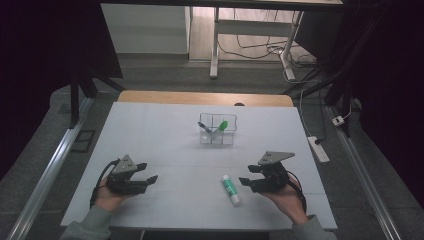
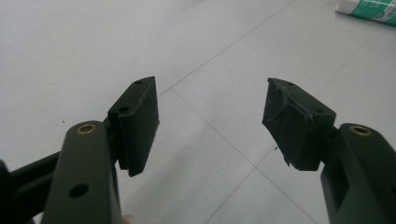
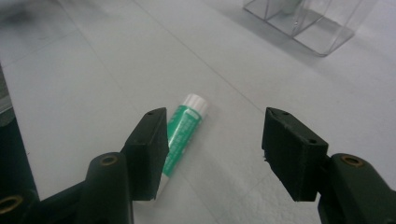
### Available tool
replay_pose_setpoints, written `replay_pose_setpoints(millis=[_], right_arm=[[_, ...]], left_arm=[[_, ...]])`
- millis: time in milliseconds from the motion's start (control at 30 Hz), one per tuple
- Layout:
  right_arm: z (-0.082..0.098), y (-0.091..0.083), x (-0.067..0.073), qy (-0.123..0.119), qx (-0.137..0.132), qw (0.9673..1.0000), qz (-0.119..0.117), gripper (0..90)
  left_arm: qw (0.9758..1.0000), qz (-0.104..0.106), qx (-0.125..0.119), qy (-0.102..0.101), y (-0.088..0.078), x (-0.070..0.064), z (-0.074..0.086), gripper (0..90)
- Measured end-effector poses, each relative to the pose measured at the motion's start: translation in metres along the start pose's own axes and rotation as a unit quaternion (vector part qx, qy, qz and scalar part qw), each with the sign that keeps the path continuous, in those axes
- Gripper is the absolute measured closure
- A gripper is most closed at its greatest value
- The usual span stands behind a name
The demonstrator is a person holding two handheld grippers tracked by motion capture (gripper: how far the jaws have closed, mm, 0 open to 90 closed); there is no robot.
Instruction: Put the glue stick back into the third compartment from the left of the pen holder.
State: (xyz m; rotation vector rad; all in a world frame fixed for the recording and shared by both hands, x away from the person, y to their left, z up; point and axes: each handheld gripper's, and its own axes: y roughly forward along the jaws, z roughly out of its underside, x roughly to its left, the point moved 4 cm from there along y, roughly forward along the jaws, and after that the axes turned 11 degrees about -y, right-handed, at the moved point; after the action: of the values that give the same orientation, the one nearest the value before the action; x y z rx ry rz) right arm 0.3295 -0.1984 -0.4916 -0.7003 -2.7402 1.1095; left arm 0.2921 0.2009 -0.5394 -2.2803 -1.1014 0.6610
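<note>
1. In the high view the green-and-white tube [image 1: 231, 190] lies flat on the white table [image 1: 165, 135], in the lower right-centre of the frame, its white cap toward the upper end and its body running down and slightly right.
2. The right gripper [image 1: 248, 176] sits just to the right of the tube in that view, held from below by the person's right hand [image 1: 287, 198]. Its jaws point left toward the tube and stand wide, with nothing between the pads.
3. The tube and the right gripper's tips are near but apart; a strip of bare table shows between them.
4. In the right gripper view the tube [image 3: 183, 132] lies at centre-left, partly hidden behind the left-hand jaw, cap pointing to the upper right. It rests on the table beyond the jaws, not clamped.
5. The left gripper [image 1: 146, 172] is in the lower left of the high view, well apart from the tube, jaws wide and empty, pointing right.
6. In the left gripper view the tube [image 2: 369, 10] appears at the upper right corner, far beyond the open jaws.
7. A clear plastic organizer [image 1: 218, 129] stands at upper centre of the table, holding a green item and a dark one.
</note>
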Motion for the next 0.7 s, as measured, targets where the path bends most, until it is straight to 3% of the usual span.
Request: replay_pose_setpoints(millis=[467,700], right_arm=[[-0.003,0.023,0.02,-0.014,0.068,0.9972,-0.026,38.0],[0.0,0.037,0.028,-0.026,0.101,0.9943,-0.023,37.3]], left_arm=[[1.0,0.001,0.003,0.0,0.001,0.0,0.0,34.9],[1.0,0.001,0.004,0.001,0.002,-0.001,0.0,34.9]])
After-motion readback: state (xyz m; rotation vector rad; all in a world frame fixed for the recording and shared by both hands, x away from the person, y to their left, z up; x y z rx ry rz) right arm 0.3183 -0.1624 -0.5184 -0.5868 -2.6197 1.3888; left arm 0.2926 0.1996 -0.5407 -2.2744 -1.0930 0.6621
